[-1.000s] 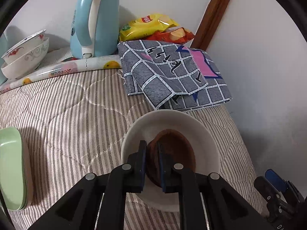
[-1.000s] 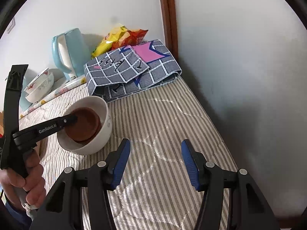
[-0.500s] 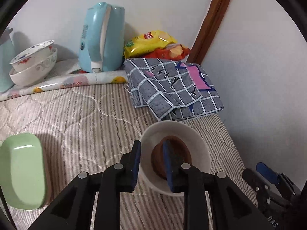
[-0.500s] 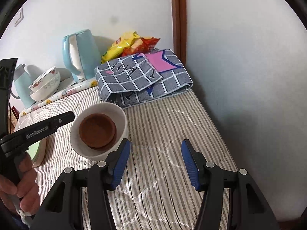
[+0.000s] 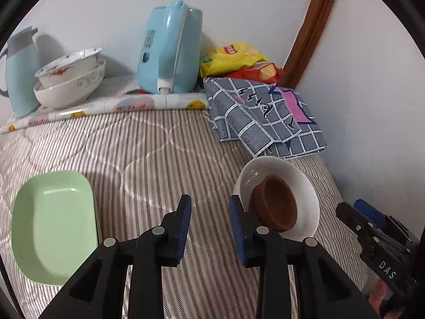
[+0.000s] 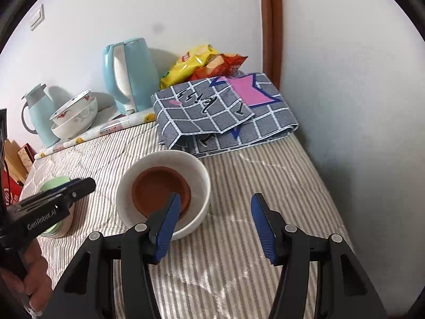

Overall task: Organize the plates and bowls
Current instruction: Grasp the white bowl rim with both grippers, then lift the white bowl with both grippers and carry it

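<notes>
While the left gripper [image 5: 209, 226] opens with nothing between its jaws, the white bowl [image 5: 305, 186] holding the brown dish [image 5: 276, 204] sits just right of it. The right gripper [image 6: 215, 224] is half-open, empty. A careless swing may tip the bowl.

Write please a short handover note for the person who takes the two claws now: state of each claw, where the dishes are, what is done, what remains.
Left claw: jaws opening, nothing between them, beside the white bowl.
Right claw: open, empty, above the striped bedcover.
Done: brown bowl sits nested inside the white bowl.
Green plates lie apart on the cover; two patterned bowls are stacked by the wall near the blue kettle.
Left, probably: gather these groups together.
</notes>
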`<action>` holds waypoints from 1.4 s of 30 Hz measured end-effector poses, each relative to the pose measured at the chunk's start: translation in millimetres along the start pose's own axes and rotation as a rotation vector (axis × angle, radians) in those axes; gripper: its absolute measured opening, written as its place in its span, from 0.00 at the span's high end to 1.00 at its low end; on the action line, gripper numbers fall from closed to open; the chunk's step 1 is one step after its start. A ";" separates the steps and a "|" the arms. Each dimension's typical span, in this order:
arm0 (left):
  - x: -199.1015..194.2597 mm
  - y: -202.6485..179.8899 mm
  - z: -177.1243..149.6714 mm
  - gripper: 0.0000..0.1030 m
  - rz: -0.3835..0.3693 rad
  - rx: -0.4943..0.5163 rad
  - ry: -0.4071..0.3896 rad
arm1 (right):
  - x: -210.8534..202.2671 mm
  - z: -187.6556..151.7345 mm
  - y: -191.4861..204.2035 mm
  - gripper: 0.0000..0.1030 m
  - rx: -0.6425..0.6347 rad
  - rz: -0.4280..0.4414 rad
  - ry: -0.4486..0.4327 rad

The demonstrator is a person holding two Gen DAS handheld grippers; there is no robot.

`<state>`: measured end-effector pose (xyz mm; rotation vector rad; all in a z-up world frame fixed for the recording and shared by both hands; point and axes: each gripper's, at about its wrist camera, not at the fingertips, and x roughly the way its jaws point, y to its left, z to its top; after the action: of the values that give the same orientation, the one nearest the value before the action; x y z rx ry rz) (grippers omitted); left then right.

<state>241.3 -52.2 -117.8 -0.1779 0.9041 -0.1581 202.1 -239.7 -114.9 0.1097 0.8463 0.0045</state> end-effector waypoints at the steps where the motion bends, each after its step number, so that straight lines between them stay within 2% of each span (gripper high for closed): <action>1: 1.6 1.7 -1.0 0.73 -0.006 -0.006 0.006 | 3.3 0.0 0.4 0.47 0.003 0.007 0.006; 9: 13.1 3.5 0.4 0.73 -0.060 -0.033 0.030 | 27.8 1.4 1.8 0.47 0.019 0.021 0.058; 17: 29.9 -9.1 4.1 0.73 -0.091 -0.008 0.077 | 52.0 2.1 -1.9 0.59 0.032 0.011 0.123; 20: 39.7 -14.4 2.7 0.73 -0.068 0.006 0.108 | 60.1 2.2 -1.6 0.65 0.035 0.002 0.148; 29: 56.5 -26.3 -2.4 0.72 -0.029 0.030 0.148 | 74.4 4.6 6.2 0.66 0.013 -0.026 0.195; 42: 58.3 -26.1 -5.4 0.65 0.032 -0.020 0.107 | 80.6 5.2 7.1 0.66 -0.041 -0.006 0.215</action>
<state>270.8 -90.4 -160.0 -0.1753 1.0145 -0.1298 259.7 -229.3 -170.9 0.0693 1.0613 0.0285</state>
